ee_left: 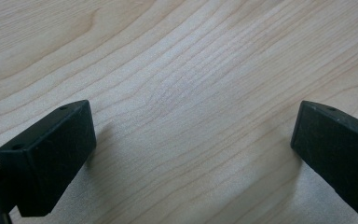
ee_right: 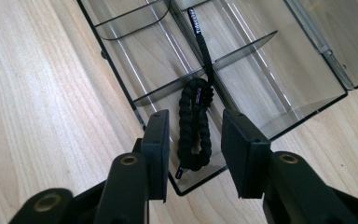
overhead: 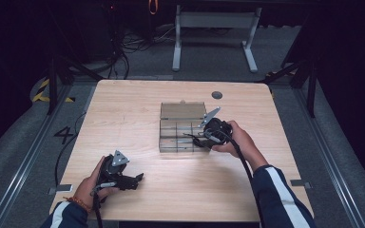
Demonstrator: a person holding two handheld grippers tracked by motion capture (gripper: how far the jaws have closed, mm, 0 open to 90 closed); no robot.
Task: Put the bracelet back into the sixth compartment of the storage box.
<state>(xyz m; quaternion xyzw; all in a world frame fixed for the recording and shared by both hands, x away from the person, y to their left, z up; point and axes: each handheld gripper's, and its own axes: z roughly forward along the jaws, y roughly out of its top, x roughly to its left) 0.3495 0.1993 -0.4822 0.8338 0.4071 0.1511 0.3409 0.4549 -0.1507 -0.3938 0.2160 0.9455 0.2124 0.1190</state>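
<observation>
we are working at a pale wooden table (overhead: 138, 104), and we are taking the clear divided organiser box (overhead: 182, 127) near its middle as our landmark; its lid is lying open on the far side. the person's right hand (overhead: 240, 142) is resting against the box's right edge, and the left hand (overhead: 91, 185) is sitting well apart from the box, toward the near left corner of the table.

we are seeing the right gripper (ee_right: 193, 147) hanging just above the box's near corner compartment, its jaws parted with a gap on each side of the thing below, so it is released and gripping nothing. the left gripper (ee_left: 193, 140) is standing wide apart over bare wood, well away from the box, with nothing between its jaws.

the black braided cord bracelet (ee_right: 195, 123) is lying inside that near corner compartment, its thin tail (ee_right: 203, 39) trailing up over a divider toward the box's middle.

we are judging the bracelet as light, soft and floppy, with a rough weave that should not slip; it is likely to sag and swing when lifted, and the tail could catch on the divider. we are reckoning the thick braided loop, pinched across its width, is the best place to take hold
</observation>
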